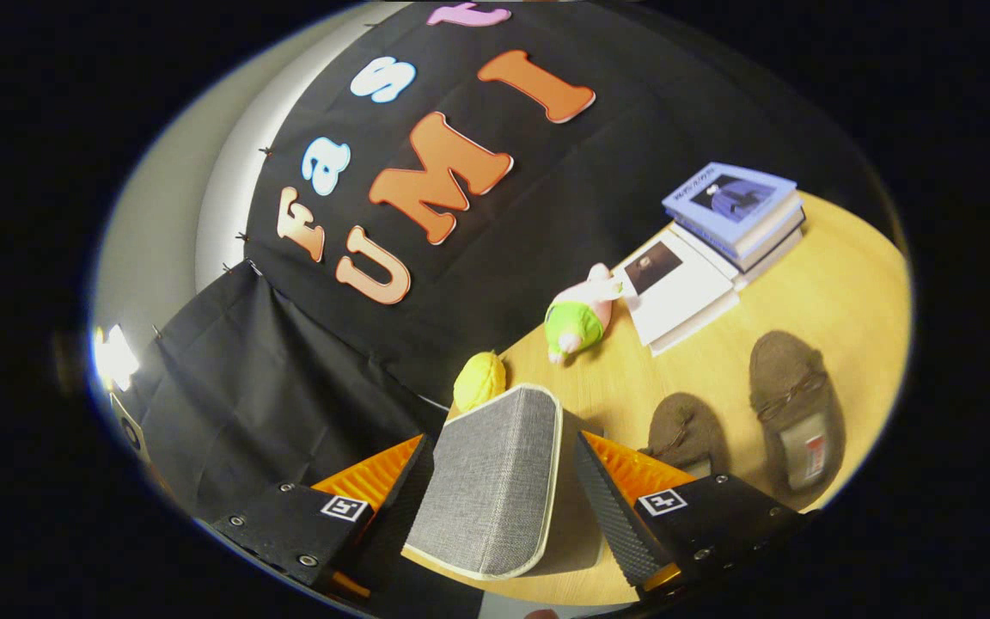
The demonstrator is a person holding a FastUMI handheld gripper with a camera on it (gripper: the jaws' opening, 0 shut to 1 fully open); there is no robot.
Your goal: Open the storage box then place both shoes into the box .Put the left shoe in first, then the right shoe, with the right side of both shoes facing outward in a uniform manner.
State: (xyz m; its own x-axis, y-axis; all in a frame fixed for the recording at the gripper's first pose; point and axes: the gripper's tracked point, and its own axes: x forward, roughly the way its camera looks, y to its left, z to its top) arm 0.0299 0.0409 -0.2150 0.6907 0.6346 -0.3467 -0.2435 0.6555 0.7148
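- The grey box lid [495, 477] is seen between the fingers of the claw [504, 481], which seem spread; whether it is pinched cannot be told.
- The box is likely being opened.
- Two brown shoes [791, 408] lie beyond the right finger; the left one must be picked up next.

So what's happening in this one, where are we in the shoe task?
A person's handheld gripper has the grey fabric lid of the storage box between its fingers, apparently lifting it open. Whether both fingers press on it is hard to tell. Both brown shoes lie on the wooden table just beyond the fingers, not yet boxed. A plush toy, a yellow ball and stacked books sit farther back.
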